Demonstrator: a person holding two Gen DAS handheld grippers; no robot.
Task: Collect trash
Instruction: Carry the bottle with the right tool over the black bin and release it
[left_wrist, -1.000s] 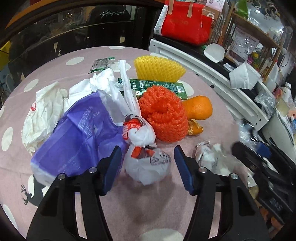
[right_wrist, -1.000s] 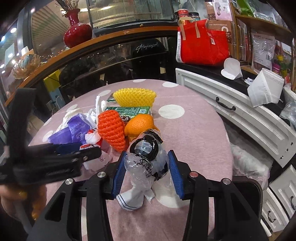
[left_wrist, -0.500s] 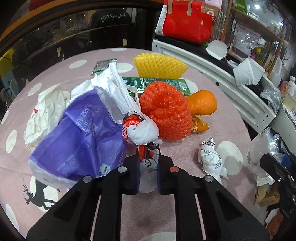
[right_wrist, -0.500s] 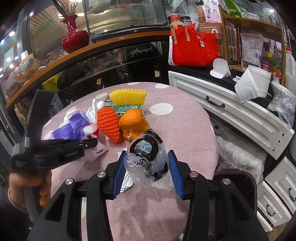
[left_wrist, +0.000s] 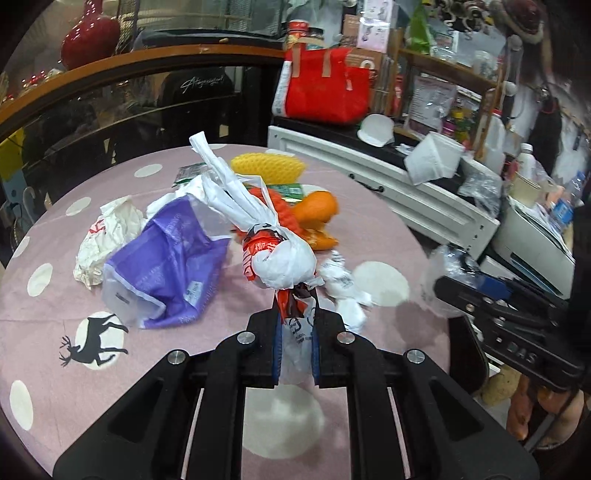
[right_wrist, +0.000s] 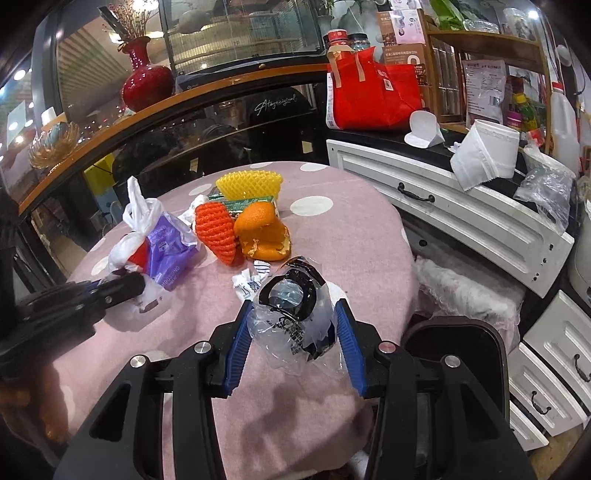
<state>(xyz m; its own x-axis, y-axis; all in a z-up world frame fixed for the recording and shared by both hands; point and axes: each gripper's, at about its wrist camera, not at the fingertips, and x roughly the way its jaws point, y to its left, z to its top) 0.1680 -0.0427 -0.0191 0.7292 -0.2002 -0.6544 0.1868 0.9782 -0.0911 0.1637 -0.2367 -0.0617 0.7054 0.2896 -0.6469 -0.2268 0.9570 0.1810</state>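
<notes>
My left gripper (left_wrist: 294, 310) is shut on a knotted white plastic bag with red print (left_wrist: 282, 258) and holds it lifted above the pink table (left_wrist: 110, 369); the bag also shows in the right wrist view (right_wrist: 127, 251). My right gripper (right_wrist: 291, 325) is shut on a crumpled clear plastic bottle with a black label (right_wrist: 291, 314), above the table's right side. On the table lie a purple bag (left_wrist: 170, 266), white crumpled paper (left_wrist: 107, 232), orange foam net (right_wrist: 216, 232), orange peel (right_wrist: 262, 232), yellow foam net (right_wrist: 249, 184) and a small crumpled wrapper (left_wrist: 343, 284).
A white drawer cabinet (right_wrist: 461, 218) stands right of the table, with a red bag (right_wrist: 373, 96) and white masks on top. A dark bin (right_wrist: 454, 354) sits on the floor by the table's right edge. A curved glass counter with a red vase (right_wrist: 146, 81) lies behind.
My left gripper closed on the knotted white bag and lifted it off the table. My right gripper pulled back and up, still holding the bottle.
</notes>
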